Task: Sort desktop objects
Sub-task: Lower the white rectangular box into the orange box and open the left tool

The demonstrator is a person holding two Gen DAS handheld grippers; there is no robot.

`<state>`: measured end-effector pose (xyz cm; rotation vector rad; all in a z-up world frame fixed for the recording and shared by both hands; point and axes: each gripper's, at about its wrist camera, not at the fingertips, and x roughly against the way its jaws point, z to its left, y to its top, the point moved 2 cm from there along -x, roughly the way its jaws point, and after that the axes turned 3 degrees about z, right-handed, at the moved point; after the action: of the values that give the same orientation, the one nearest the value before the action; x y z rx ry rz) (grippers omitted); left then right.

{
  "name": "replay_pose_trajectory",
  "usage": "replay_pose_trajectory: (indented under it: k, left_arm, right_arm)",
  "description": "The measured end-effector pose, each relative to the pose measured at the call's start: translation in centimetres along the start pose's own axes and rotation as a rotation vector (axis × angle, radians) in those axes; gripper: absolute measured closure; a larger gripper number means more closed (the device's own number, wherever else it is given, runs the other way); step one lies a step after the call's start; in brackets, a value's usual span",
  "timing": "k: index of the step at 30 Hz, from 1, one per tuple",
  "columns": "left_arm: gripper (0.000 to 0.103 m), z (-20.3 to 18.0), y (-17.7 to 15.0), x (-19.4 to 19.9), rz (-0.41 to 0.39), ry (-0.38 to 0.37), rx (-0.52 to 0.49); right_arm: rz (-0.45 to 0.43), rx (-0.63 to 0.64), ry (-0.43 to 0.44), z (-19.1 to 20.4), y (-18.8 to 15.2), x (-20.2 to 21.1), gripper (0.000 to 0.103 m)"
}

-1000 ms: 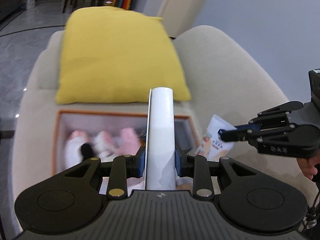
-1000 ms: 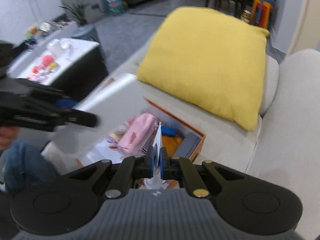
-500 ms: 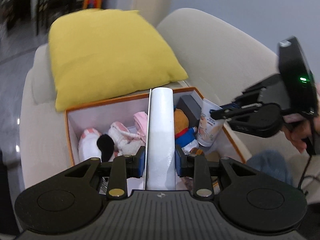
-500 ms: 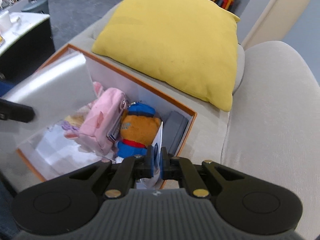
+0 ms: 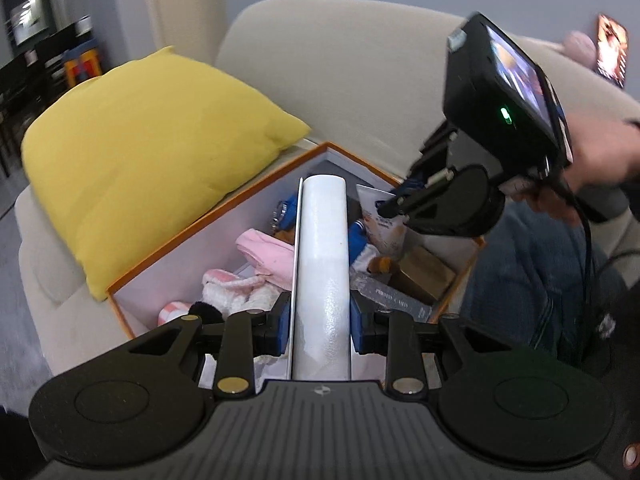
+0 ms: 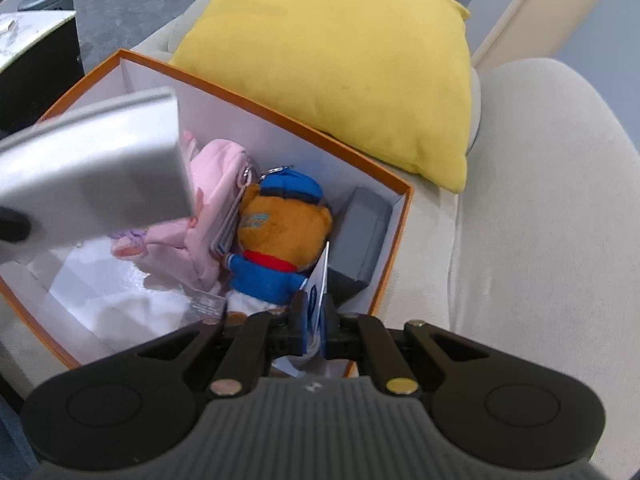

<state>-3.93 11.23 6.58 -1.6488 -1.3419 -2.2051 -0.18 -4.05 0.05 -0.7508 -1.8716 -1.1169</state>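
Both grippers have come down over the orange box (image 6: 400,216) on the sofa (image 6: 540,200), which now fills the lower left of the right wrist view. The right gripper (image 6: 316,320) is clamped on a thin packet (image 6: 320,280), low at the box's right end beside the teddy bear (image 6: 280,240). The left gripper (image 5: 322,316) grips a white case (image 5: 324,240) above the pink pouch (image 5: 264,252). Both items look ready for release.
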Motion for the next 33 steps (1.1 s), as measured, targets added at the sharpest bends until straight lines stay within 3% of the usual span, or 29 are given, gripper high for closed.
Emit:
replay_pose_trajectory:
  k: [6, 13, 22, 24, 26, 28, 33]
  left_arm:
    - [0.070, -1.1, 0.2, -1.1, 0.046, -0.009, -0.109]
    - [0.070, -1.1, 0.1, -1.4, 0.060, 0.004, -0.117]
    - [0.070, -1.1, 0.2, -2.8, 0.093, -0.032, -0.162]
    - [0.070, -1.1, 0.3, -3.1, 0.097, -0.051, -0.186]
    - [0.070, -1.1, 0.5, -3.6, 0.109, -0.071, -0.213]
    - [0.070, -1.2, 0.4, -4.0, 0.124, -0.086, -0.257]
    - [0.070, -1.2, 0.2, -5.5, 0.185, -0.163, -0.338]
  right_arm:
    - [0.064, -0.012, 0.089, -0.3, -0.7, -0.3, 0.097]
    - [0.039, -0.064, 0.093, -2.3, -0.5, 1.1, 0.098]
    - [0.076, -0.063, 0.079, -1.7, -1.0, -1.9, 0.097]
    - [0.092, -0.072, 0.108, -1.9, -1.1, -1.8, 0.096]
    - [0.071, -0.048, 0.103, -1.8, -1.1, -1.3, 0.091]
    - [0.016, -0.045, 0.110, -2.0, -1.2, -0.1, 0.071]
    - [-0.046, -0.082, 0.125, -2.9, -1.1, 1.6, 0.068]
